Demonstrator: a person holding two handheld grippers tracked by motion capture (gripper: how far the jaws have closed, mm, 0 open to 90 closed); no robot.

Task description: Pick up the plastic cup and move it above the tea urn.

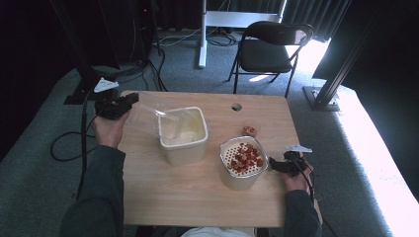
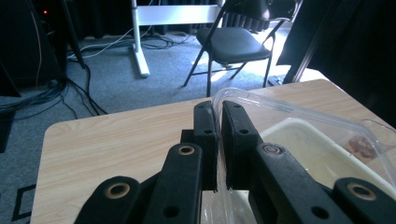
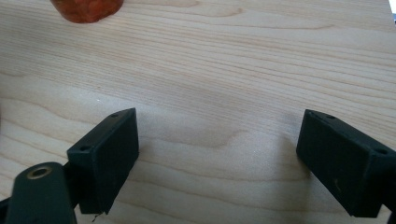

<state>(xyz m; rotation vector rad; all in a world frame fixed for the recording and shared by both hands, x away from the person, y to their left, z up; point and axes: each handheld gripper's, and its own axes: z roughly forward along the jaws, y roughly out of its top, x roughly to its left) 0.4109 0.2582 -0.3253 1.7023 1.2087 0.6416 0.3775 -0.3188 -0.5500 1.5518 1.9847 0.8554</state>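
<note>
Two grippers work over one wooden tabletop, which carries three containers and one clear lid.

The left gripper has its jaws pressed together on the rim of the clear plastic lid; in the left gripper view the rim of the lid runs straight out from between the jaw tips and off to their right. The lid hangs tilted above the tabletop, its far edge over the cream tub. That square tub lies just beyond and to the right of these jaws and shows pale, bare inner walls; what it holds, if anything, cannot be told.

The right gripper has its jaws spread wide with nothing between them except bare wood. Just ahead of its tips stands a white round bowl with a perforated insert holding many small red pieces. Farther beyond sits one small clear cup with a few reddish-brown pieces in it.
</note>
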